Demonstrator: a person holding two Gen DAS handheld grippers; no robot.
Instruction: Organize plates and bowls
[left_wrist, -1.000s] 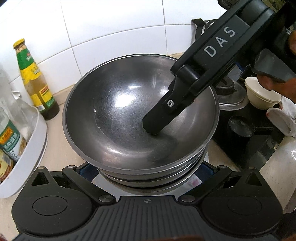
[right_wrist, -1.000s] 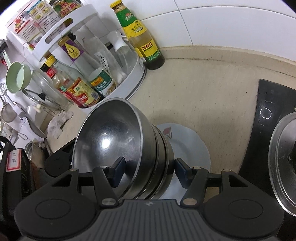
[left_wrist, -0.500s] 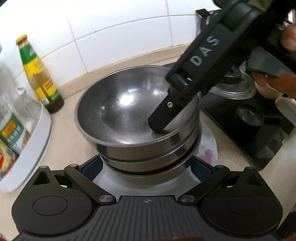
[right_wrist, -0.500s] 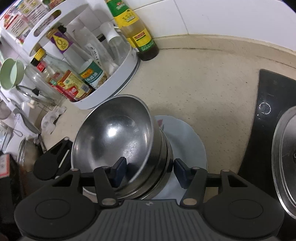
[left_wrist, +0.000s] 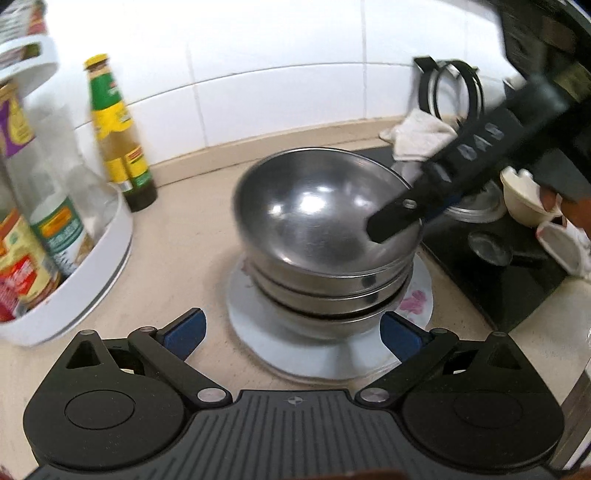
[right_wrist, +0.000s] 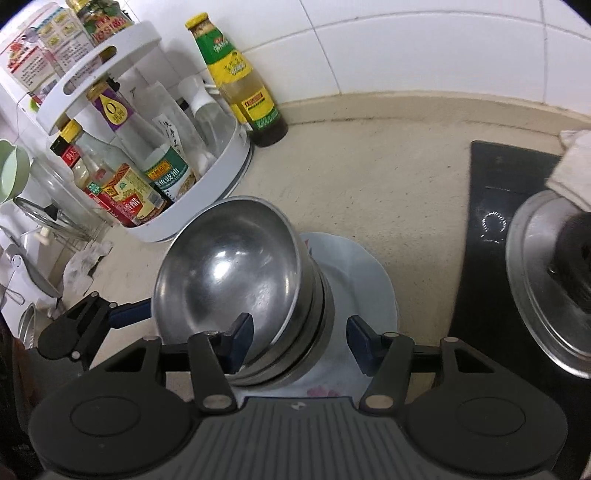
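Observation:
Several steel bowls (left_wrist: 325, 221) sit nested in a stack on a white flowered plate (left_wrist: 258, 343) on the beige counter. The stack (right_wrist: 236, 273) and plate (right_wrist: 362, 280) also show in the right wrist view. My left gripper (left_wrist: 293, 334) is open and empty, just in front of the plate. My right gripper (right_wrist: 299, 336) is open and straddles the stack's rim, one finger inside the top bowl and one outside; its finger (left_wrist: 399, 218) shows in the left wrist view. The left gripper's blue finger (right_wrist: 129, 314) shows at the left of the stack.
A white condiment rack (right_wrist: 207, 192) full of bottles stands at the left, a yellow-labelled sauce bottle (right_wrist: 240, 85) beside it by the tiled wall. A black cooktop (right_wrist: 480, 236) with a steel lid (right_wrist: 539, 280) is at the right. A white cloth (left_wrist: 417, 136) and small white bowl (left_wrist: 524, 195) lie by it.
My left gripper has pulled back from the stack, so the whole plate now shows. The right gripper has lifted a little and its finger sits nearer the top bowl's rim.

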